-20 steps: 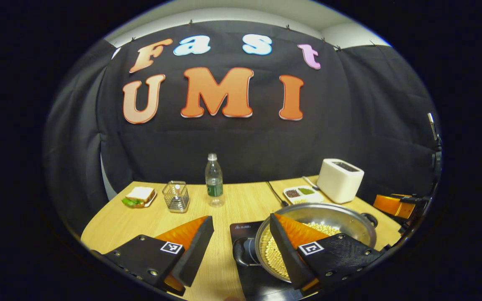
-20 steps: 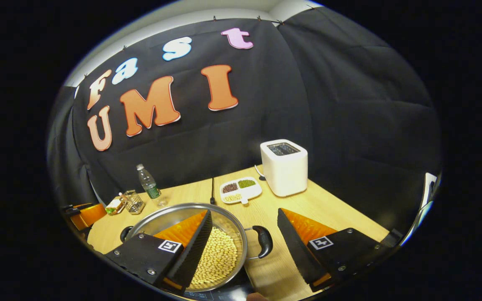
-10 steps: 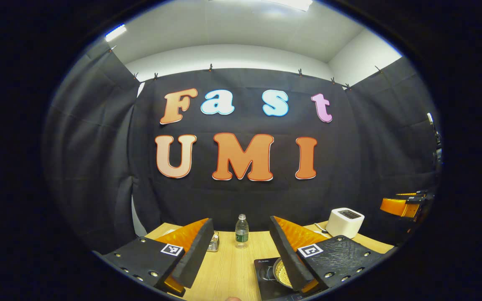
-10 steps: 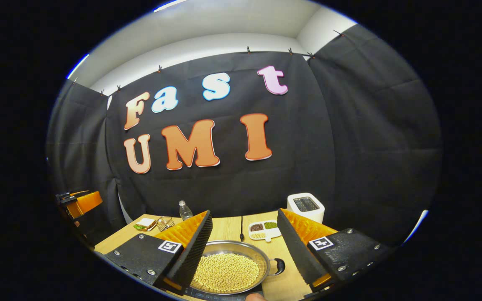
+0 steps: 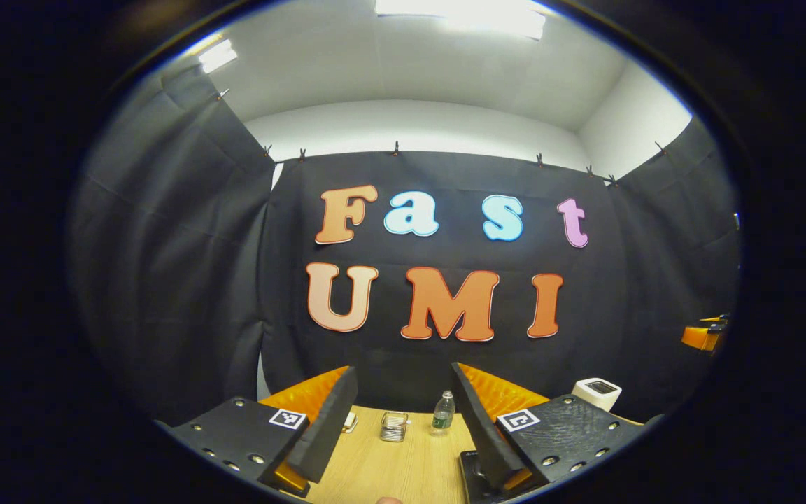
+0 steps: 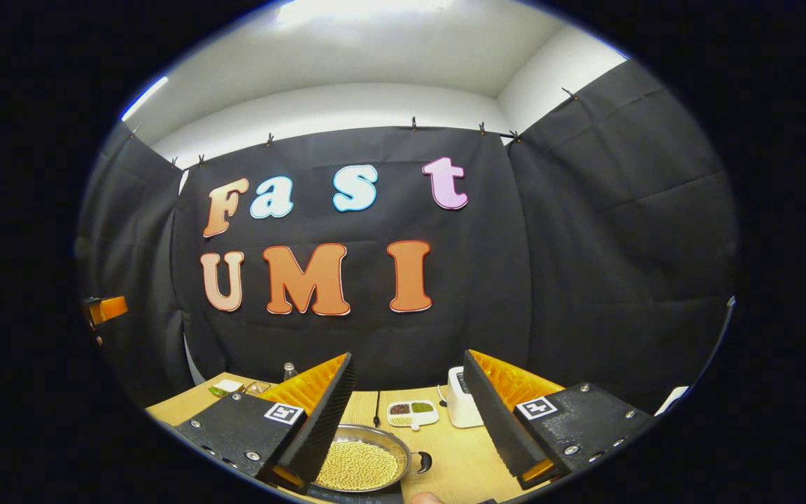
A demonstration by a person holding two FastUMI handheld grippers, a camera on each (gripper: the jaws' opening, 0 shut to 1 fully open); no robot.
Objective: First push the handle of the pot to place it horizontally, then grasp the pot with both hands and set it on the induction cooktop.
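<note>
Sitting on the cooktop (image 6: 357, 494), the pot (image 6: 361, 463) appears in the right gripper view as a shallow steel pan filled with pale beans, one dark side handle pointing toward the toaster (image 6: 460, 407). It lies low between the jaws of the right gripper (image 6: 408, 406), nearer its left finger and untouched; those jaws are spread wide and hold nothing. The left gripper view gives a bottle (image 5: 442, 413) and a wire basket (image 5: 394, 426) on the worktop (image 5: 389, 469) beyond the pot, with the left gripper (image 5: 403, 413) equally wide apart and empty.
</note>
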